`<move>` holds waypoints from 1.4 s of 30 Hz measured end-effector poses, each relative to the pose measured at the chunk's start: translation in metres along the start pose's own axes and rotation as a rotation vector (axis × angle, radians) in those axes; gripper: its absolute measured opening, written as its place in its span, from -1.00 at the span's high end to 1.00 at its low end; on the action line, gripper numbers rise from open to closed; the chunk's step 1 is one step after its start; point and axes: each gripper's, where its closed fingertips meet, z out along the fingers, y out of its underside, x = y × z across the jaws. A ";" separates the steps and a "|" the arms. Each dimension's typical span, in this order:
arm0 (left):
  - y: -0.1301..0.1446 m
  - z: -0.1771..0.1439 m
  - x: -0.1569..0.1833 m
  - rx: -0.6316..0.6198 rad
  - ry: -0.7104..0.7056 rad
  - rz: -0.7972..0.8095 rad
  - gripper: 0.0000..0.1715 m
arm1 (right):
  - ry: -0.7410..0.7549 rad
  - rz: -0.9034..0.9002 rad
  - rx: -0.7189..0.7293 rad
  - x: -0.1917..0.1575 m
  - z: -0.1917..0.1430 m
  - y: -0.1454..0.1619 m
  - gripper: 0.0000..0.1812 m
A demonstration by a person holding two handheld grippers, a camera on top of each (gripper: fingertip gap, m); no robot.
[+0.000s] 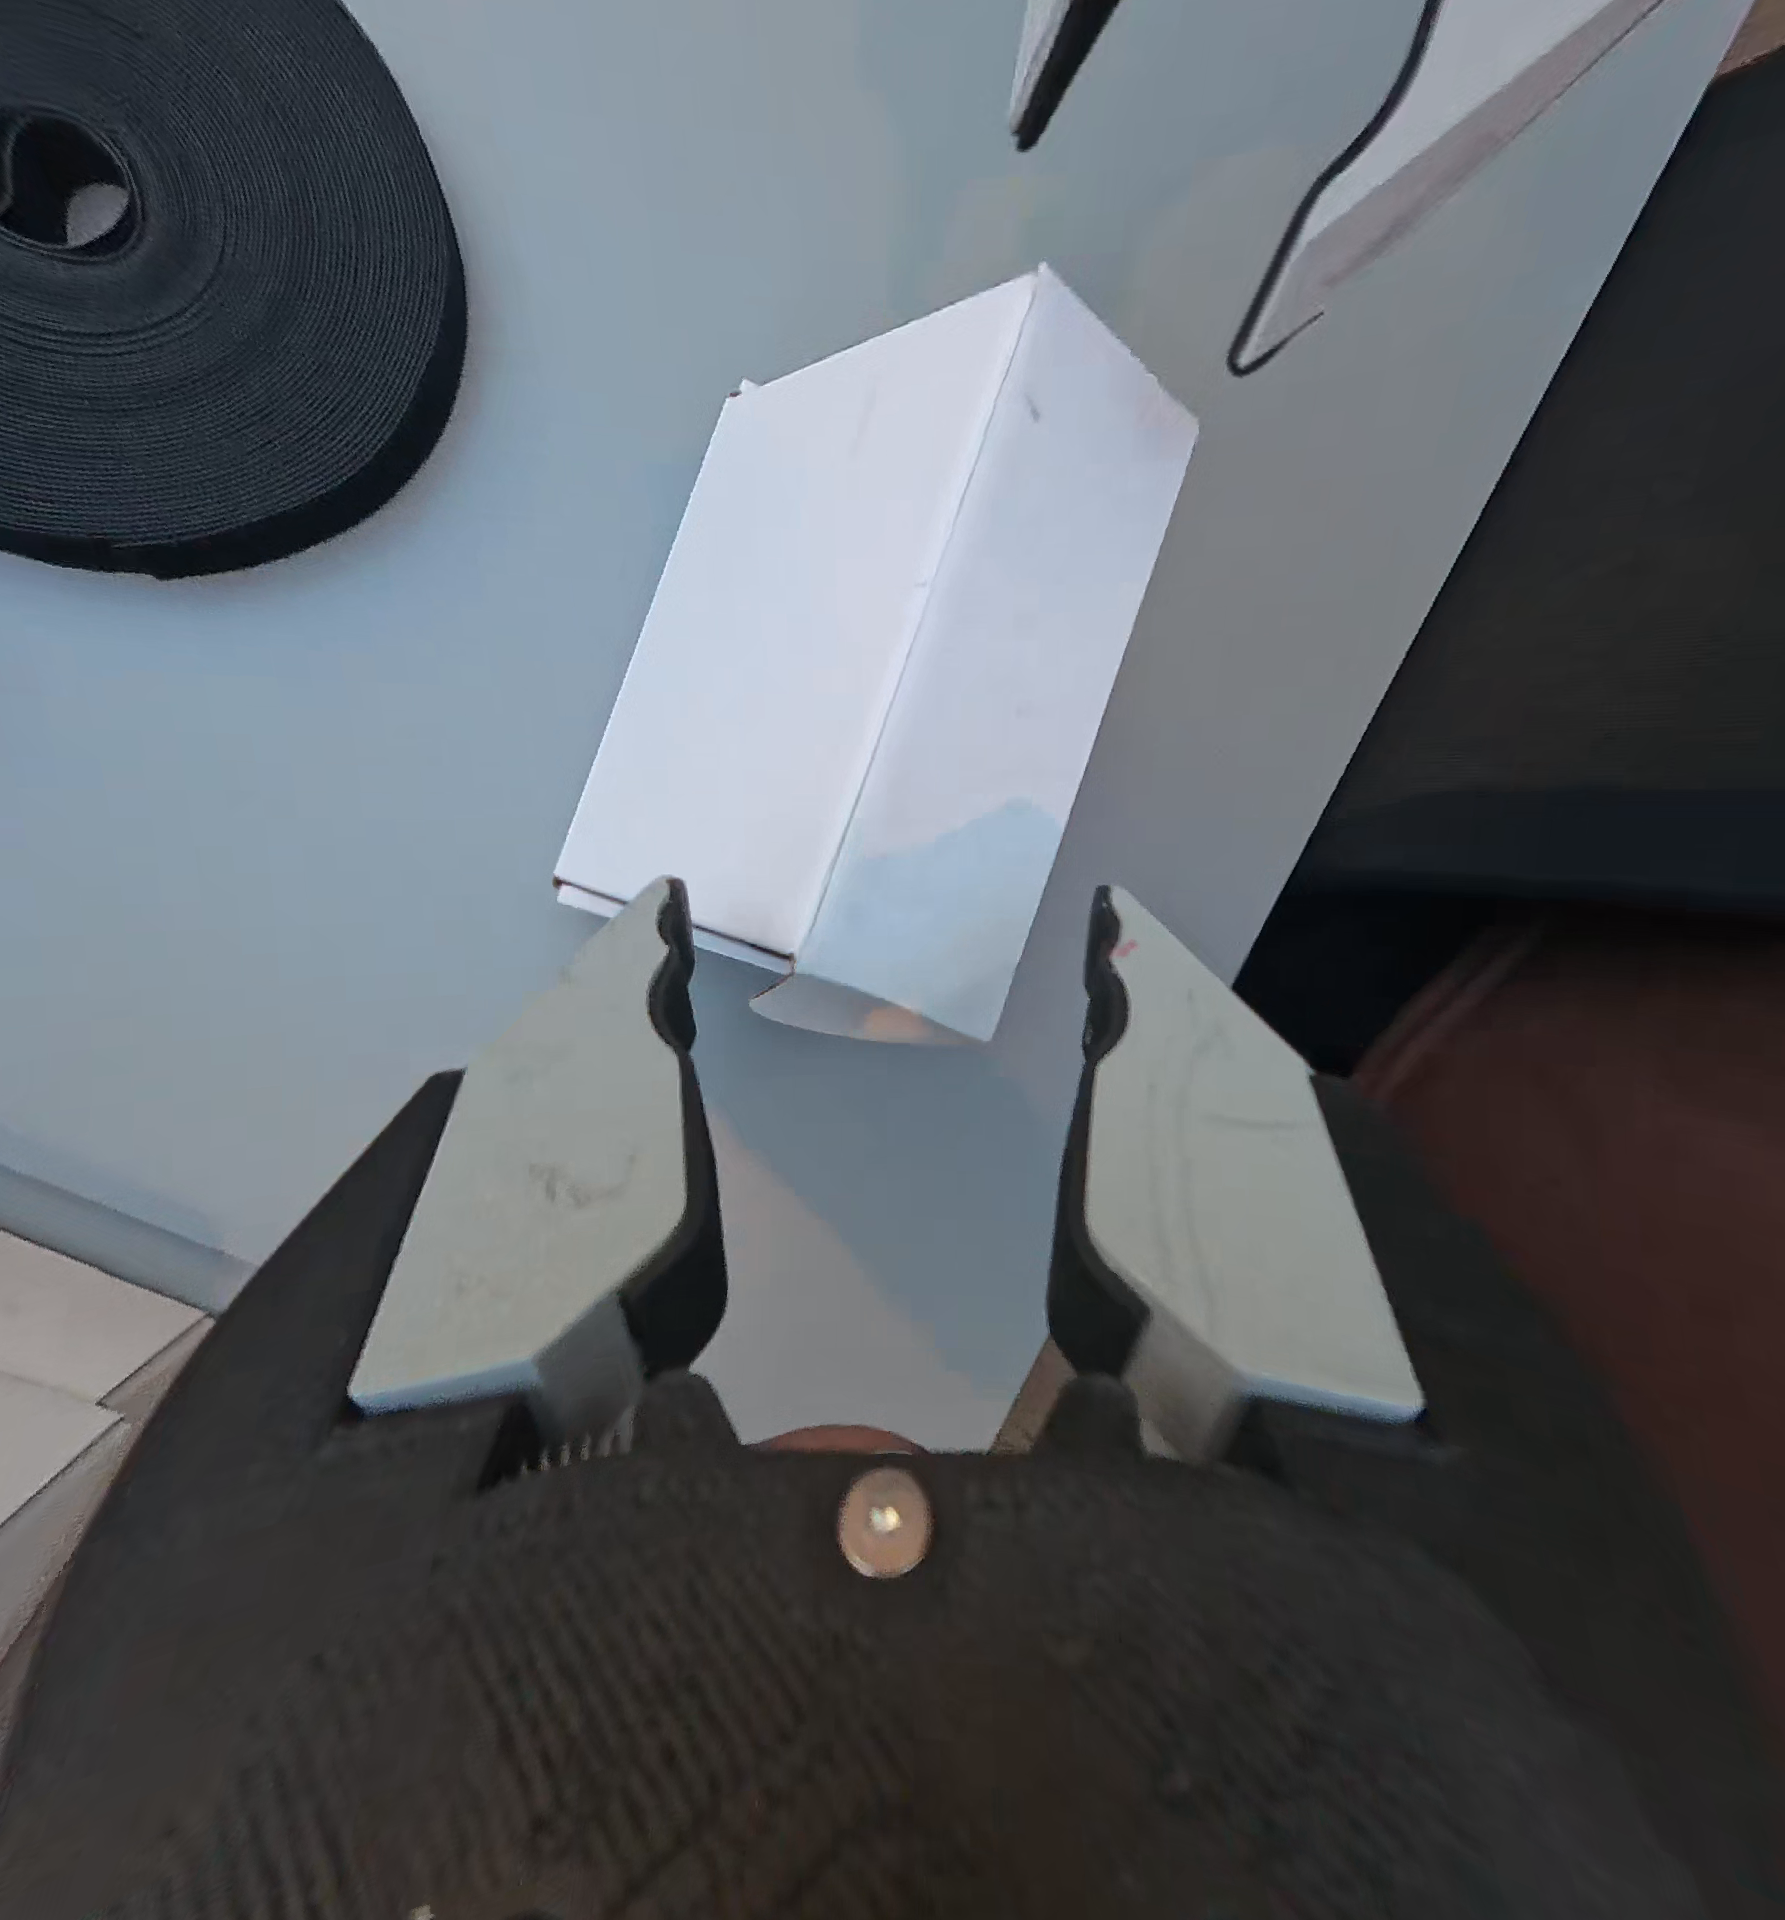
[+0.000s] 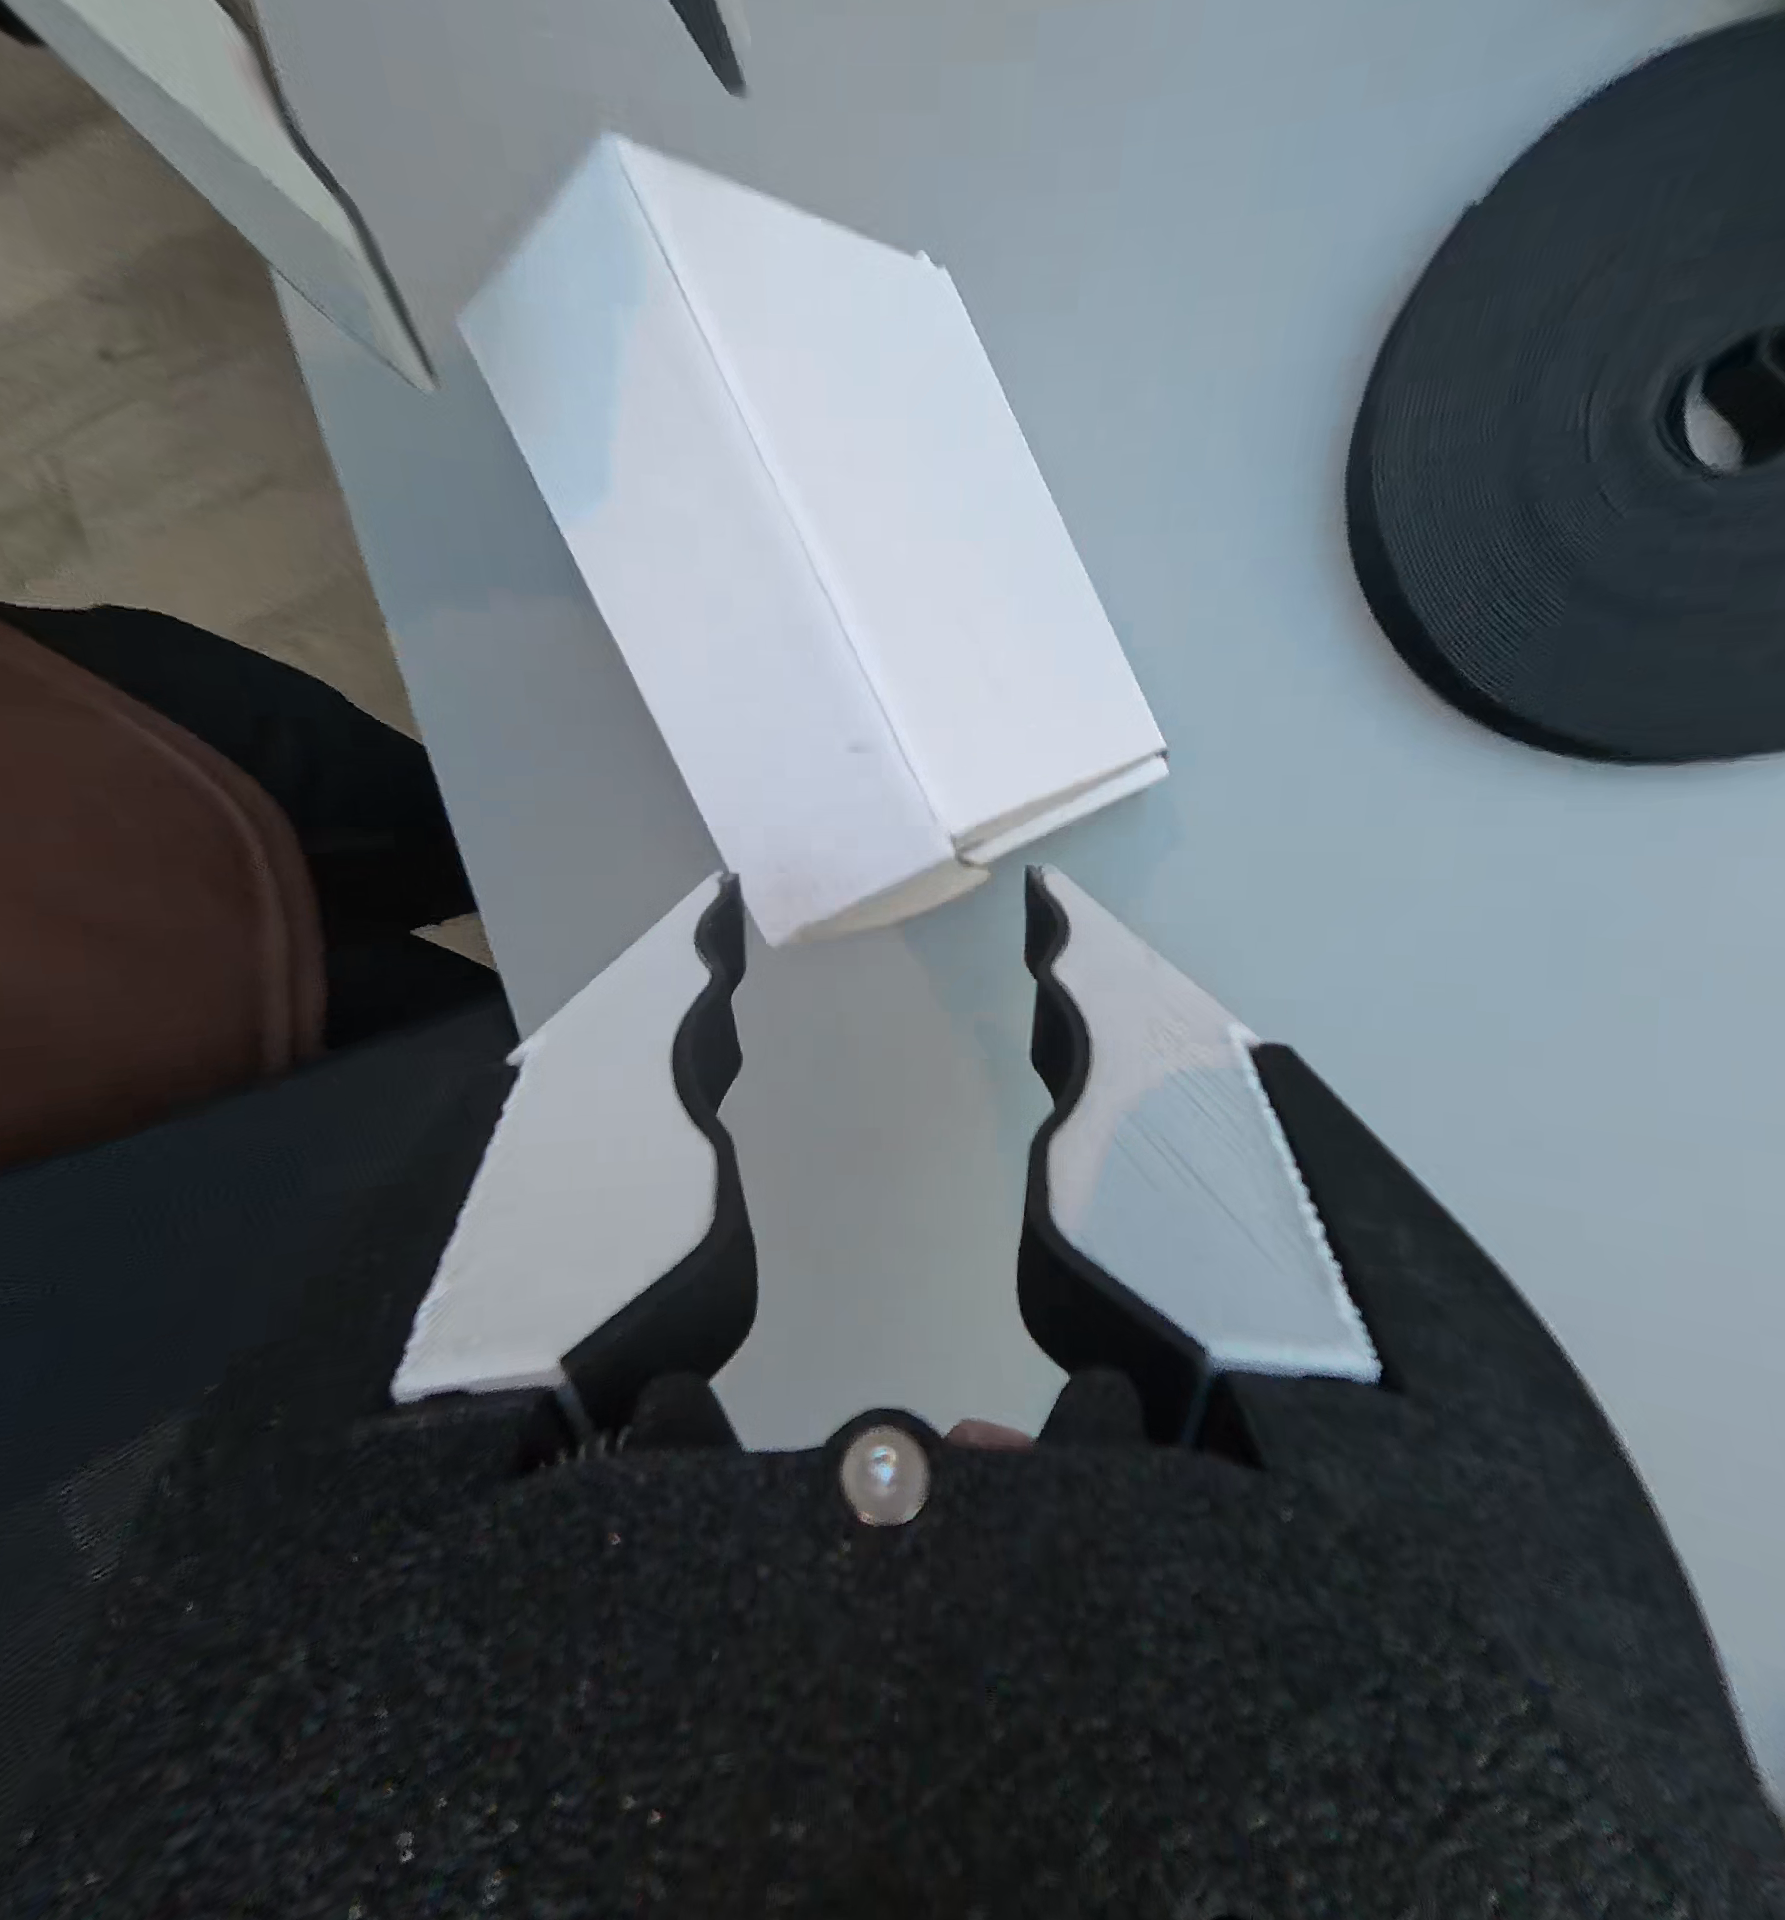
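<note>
Right up against the lens in the left wrist view is the left hand-held gripper (image 1: 888, 914), jaws spread wide and holding nothing. Its tips sit at the near end of a white cardboard box (image 1: 867, 665) lying on the pale counter (image 1: 244, 831), with one finger over the box's near corner. Whether it's actually touching, I can't tell.

Same story from the other side: the right hand-held gripper (image 2: 877, 894) is also spread wide and empty, tips just short of the box's opposite end, where a tuck flap (image 2: 1064, 800) sits slightly sprung.

A black roll of strap tape (image 1: 140, 312) lies at about 10 o'clock in the left view, well apart from the box.

What could go wrong? The box looks light and probably hollow, so squeezing it could dent the walls, and a poke from either end could send it skidding across the smooth counter. It's also near the counter edge at roughly 3 o'clock in the left view, so a sideways nudge might tip it off. That loose flap could snag a fingertip too.
</note>
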 end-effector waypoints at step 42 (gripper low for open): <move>0.071 0.058 0.043 -0.053 0.150 -0.237 0.07 | -0.111 0.033 -0.035 -0.040 0.074 0.060 0.47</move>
